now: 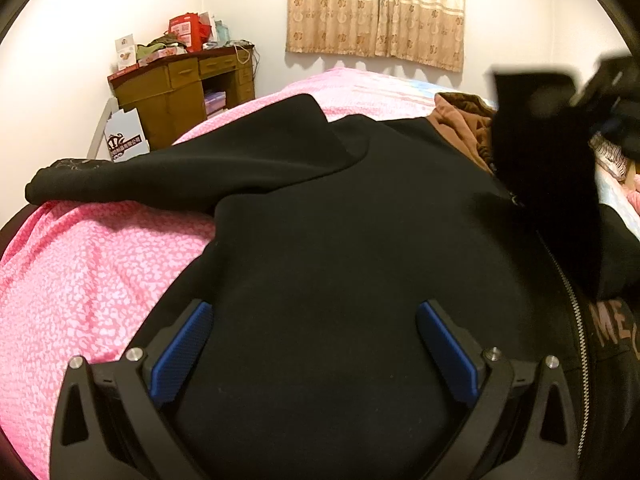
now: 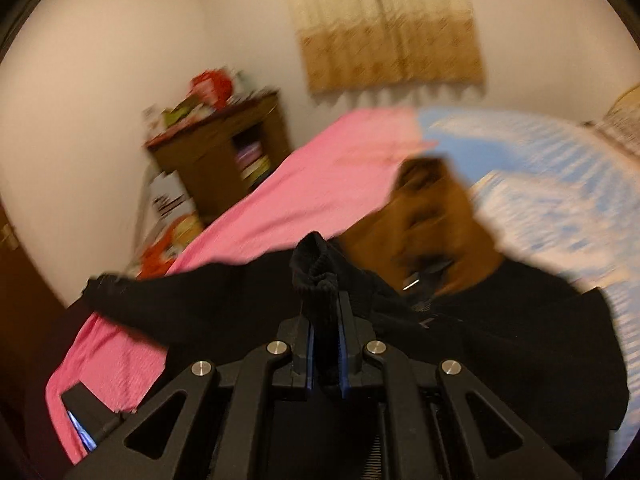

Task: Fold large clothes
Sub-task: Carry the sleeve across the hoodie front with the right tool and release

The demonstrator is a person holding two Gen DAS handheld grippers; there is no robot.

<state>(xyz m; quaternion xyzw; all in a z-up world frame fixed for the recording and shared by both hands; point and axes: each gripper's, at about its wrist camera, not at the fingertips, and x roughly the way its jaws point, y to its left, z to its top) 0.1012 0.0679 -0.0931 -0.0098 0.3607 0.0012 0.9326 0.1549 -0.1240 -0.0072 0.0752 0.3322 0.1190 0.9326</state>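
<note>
Left gripper (image 1: 314, 354): I hold it over the jacket, jaws spread wide, blue pads (image 1: 182, 356) apart with only flat black cloth lying between them; they pinch nothing.
Right gripper (image 2: 325, 346): my jaws are clamped on the ribbed cuff (image 2: 316, 276), which bunches up out of the pads; in the left wrist view this gripper shows as a dark blur at the upper right with black cloth hanging from it.
Jacket (image 1: 340, 240): black, spread across the bed and filling the middle of the left wrist view; one sleeve (image 1: 120, 184) lies stretched out to the left over the pink cover; a zipper (image 1: 576, 312) runs down its right side, with pinkish letters just beside it.
Bed (image 1: 80, 280): pink patterned cover under the jacket, a light blue patterned cover (image 2: 560, 200) farther to the right.
Brown garment (image 1: 460, 128): crumpled on the bed just behind the jacket.
Desk (image 1: 180, 88): wooden, in the far corner, piled with boxes and bags.
Curtain (image 1: 376, 12): beige, closed, on the far wall.
Right wrist view: heavily blurred.
</note>
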